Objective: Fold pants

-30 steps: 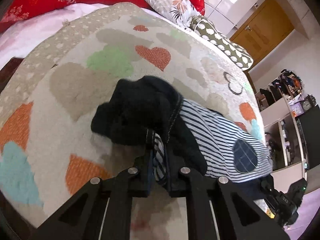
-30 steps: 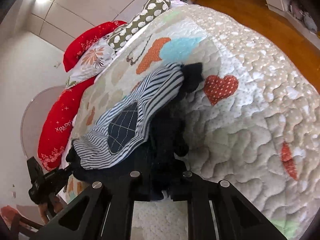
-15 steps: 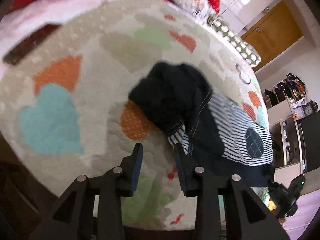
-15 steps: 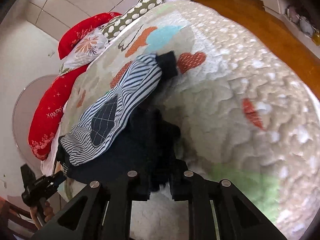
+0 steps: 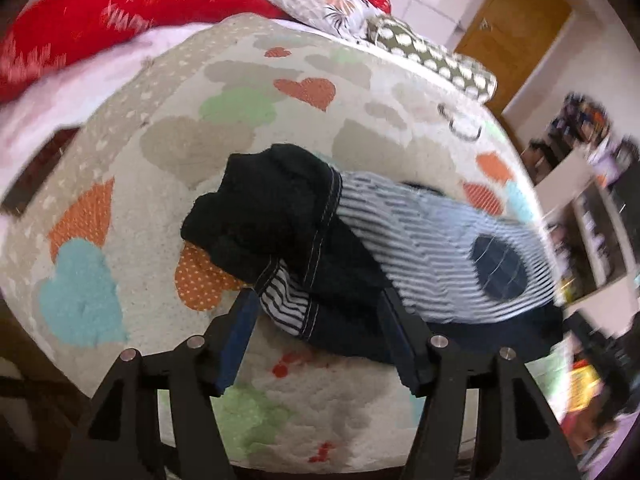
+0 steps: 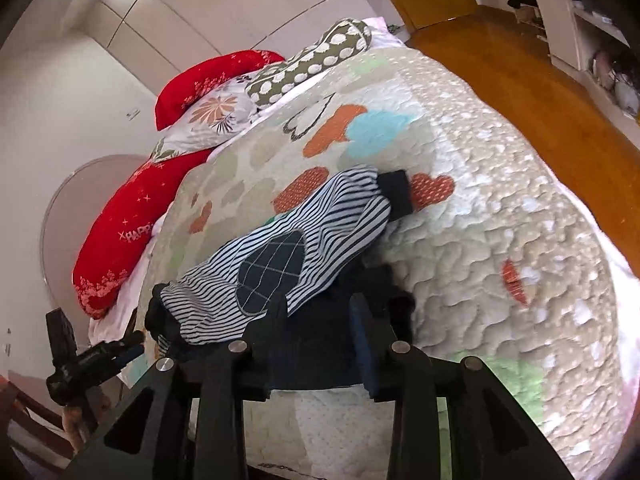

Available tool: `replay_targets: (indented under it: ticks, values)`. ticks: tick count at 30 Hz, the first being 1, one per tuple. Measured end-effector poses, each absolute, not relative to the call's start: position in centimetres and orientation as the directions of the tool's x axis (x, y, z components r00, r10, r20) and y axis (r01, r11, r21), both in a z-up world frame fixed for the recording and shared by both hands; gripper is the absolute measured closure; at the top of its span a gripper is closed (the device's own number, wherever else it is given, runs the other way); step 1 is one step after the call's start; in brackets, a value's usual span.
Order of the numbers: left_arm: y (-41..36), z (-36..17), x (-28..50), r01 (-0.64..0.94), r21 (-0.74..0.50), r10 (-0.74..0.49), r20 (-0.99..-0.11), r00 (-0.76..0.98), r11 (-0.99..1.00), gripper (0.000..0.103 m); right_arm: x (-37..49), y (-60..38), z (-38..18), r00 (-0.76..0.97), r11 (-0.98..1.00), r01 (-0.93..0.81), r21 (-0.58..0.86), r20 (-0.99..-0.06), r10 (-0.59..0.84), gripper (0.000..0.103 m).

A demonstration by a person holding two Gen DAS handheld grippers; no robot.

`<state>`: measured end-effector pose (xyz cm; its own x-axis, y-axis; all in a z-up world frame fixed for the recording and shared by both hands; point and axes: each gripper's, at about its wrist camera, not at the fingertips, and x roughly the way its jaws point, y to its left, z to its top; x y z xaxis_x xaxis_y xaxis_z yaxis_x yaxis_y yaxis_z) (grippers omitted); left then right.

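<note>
The pants (image 5: 432, 248), striped white and navy with a dark knee patch (image 5: 498, 268) and dark navy parts, lie folded on the heart-patterned quilt (image 5: 224, 140). My left gripper (image 5: 318, 300) hovers at their near striped corner. Its jaws are opening, wide apart, and the pads do not press the cloth. In the right wrist view the same pants (image 6: 320, 236) stretch away from my right gripper (image 6: 320, 308). Its jaws are also opening, and dark navy cloth (image 6: 316, 340) shows between the fingers without being pinched.
Red pillows (image 6: 120, 232), a floral pillow (image 6: 212, 116) and a green dotted bolster (image 6: 312, 64) lie at the head of the bed. A wooden floor (image 6: 520, 80), shelves (image 6: 560, 12) and a door (image 5: 516, 20) surround the bed. The quilt's edge curves down near both grippers.
Both grippers were shut on the pants' near edge. They have let go, spread their jaws and drawn back a little, and the pants now rest on the quilt.
</note>
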<state>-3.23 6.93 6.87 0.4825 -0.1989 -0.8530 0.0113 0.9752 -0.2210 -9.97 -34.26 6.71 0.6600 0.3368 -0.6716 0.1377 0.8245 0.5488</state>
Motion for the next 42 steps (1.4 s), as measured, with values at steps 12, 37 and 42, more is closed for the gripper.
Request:
replay_targets:
  ticks: [12, 37, 42]
  values:
    - [4.9, 6.0, -3.6, 0.041, -0.109, -0.115, -0.873, 0.474, 0.993, 0.033, -10.3, -30.3, 7.8, 0.682, 0.889, 0.037, 0.457, -0.662, 0.311, 0.045]
    - [11.8, 3.0, -0.8, -0.181, -0.593, -0.514, -0.786, 0.344, 0.785, 0.056, -2.7, -32.9, 2.3, 0.547, 0.765, 0.198, 0.612, -0.717, 0.432, 0.093]
    - [11.4, 4.5, -0.9, -0.16, -0.638, -0.54, -0.739, 0.403, 0.754, 0.053, -2.7, -33.4, 3.4, 0.567, 0.749, 0.186, 0.636, -0.692, 0.447, 0.093]
